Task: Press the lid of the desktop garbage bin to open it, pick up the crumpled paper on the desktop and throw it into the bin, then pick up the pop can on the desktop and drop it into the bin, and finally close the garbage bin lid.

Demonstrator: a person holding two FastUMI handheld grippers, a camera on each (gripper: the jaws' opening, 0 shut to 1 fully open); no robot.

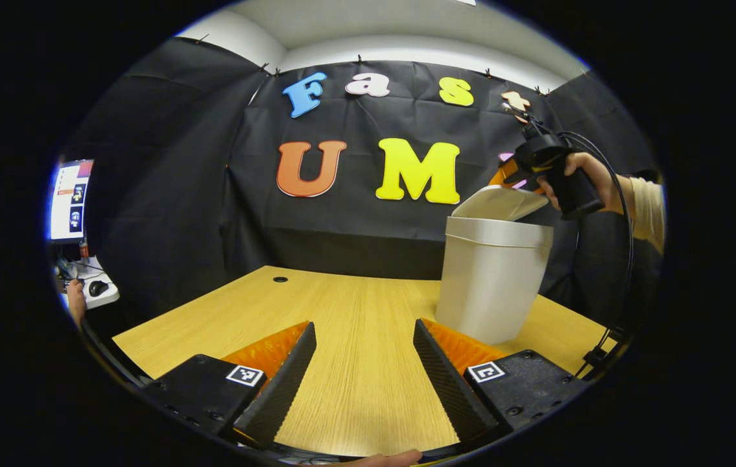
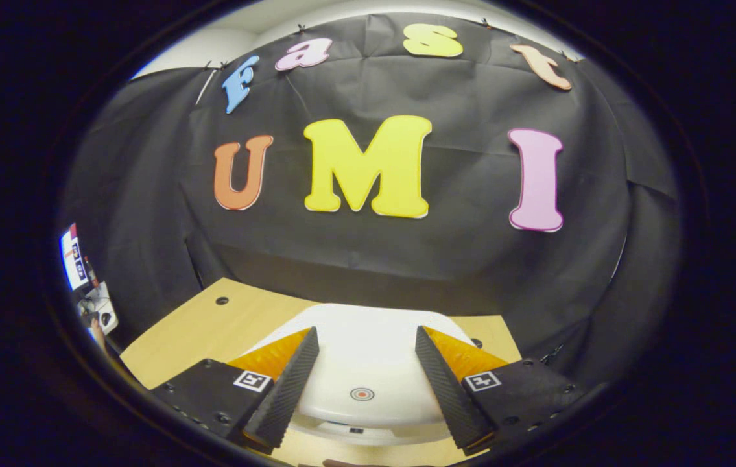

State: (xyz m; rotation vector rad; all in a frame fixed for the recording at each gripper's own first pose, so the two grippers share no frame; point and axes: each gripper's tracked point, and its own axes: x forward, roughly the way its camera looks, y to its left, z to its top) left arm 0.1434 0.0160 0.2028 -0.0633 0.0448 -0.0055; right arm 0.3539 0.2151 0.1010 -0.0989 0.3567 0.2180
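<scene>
1. While the right hand-held gripper point(image 2: 362, 383) hung above the bin point(image 1: 494, 279), its fingers stood released, spread apart with nothing between them; the white lid point(image 2: 368, 370) lay directly below and ahead, between the two fingers as seen in the right gripper view.
2. A small round mark point(image 2: 362, 394) sat on the lid close to the near edge, roughly centred between the fingers. Judged to be the press point.
3. In the left gripper view the lid point(image 1: 500, 202) looked tilted, one edge raised off the rim, with the right hand-held gripper point(image 1: 515, 174) and the hand point(image 1: 585, 172) holding it just above and behind. Whether a finger touched the lid could not be told.
4. The left hand-held gripper point(image 1: 364, 383) was low over the bench point(image 1: 355, 318), released, fingers wide and holding nothing. The bin stood ahead and to its right, well apart from its tips.
5. The bin stood upright, long axis vertical, near the right end of the bench.
6. Judgement: the right hand was clearly the nearer one and was placed for a downward push on the lid; the move turned on coming straight down onto the mark rather than onto the raised edge.
7. Paper and can were not located in these frames.
</scene>
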